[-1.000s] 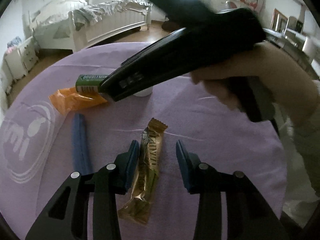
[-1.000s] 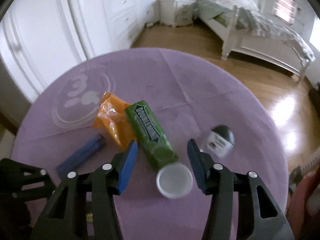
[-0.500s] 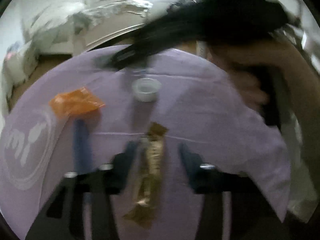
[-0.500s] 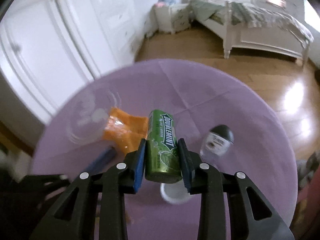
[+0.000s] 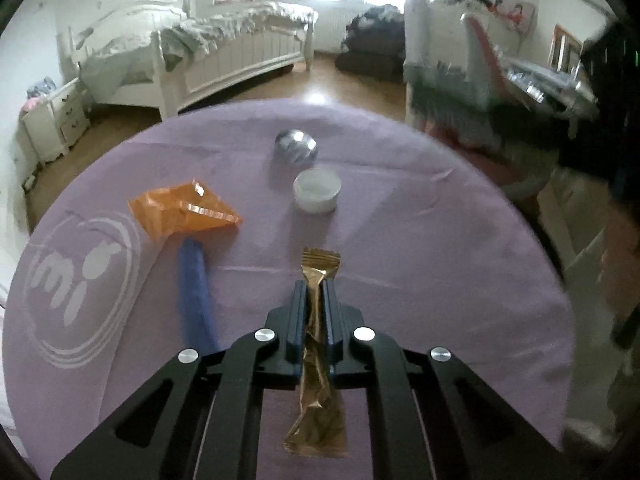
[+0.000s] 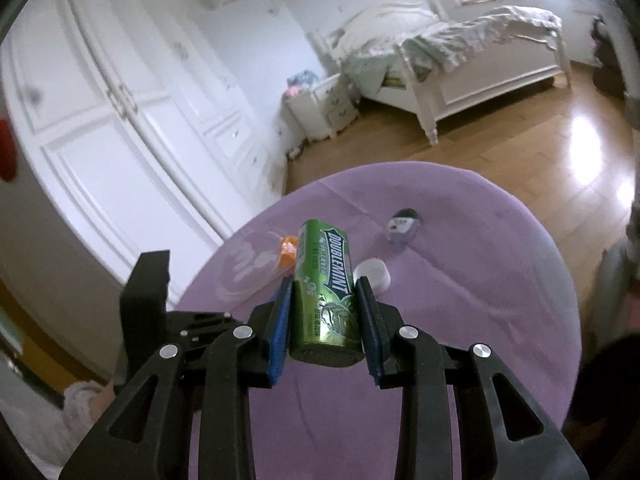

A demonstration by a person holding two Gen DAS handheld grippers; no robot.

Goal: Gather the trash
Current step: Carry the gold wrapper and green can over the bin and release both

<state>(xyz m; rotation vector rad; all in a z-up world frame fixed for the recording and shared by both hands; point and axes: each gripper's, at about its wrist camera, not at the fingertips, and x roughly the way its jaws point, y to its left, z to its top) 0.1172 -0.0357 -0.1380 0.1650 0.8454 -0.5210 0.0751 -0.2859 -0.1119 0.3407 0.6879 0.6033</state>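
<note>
My left gripper (image 5: 315, 294) is shut on a gold candy-bar wrapper (image 5: 318, 384), which lies lengthwise between the blue pads over the purple round table (image 5: 440, 264). My right gripper (image 6: 325, 292) is shut on a green Doublemint canister (image 6: 326, 292) and holds it lifted above the table (image 6: 460, 320). On the table lie an orange wrapper (image 5: 182, 210), a blue stick-shaped wrapper (image 5: 196, 292), a white cap (image 5: 317, 191) and a dark round bottle (image 5: 296, 147). In the right wrist view the orange wrapper (image 6: 288, 256), cap (image 6: 374, 274) and bottle (image 6: 404, 226) show beyond the canister.
A white bed (image 5: 224, 56) and nightstand (image 5: 54, 120) stand beyond the table on the wood floor. A white wardrobe (image 6: 132, 120) fills the left of the right wrist view. The left gripper's body (image 6: 160, 320) shows at the table's left edge there.
My left gripper closed on the gold wrapper. My right gripper closed on the green canister, lifted it off the table and drew back out of the left wrist view.
</note>
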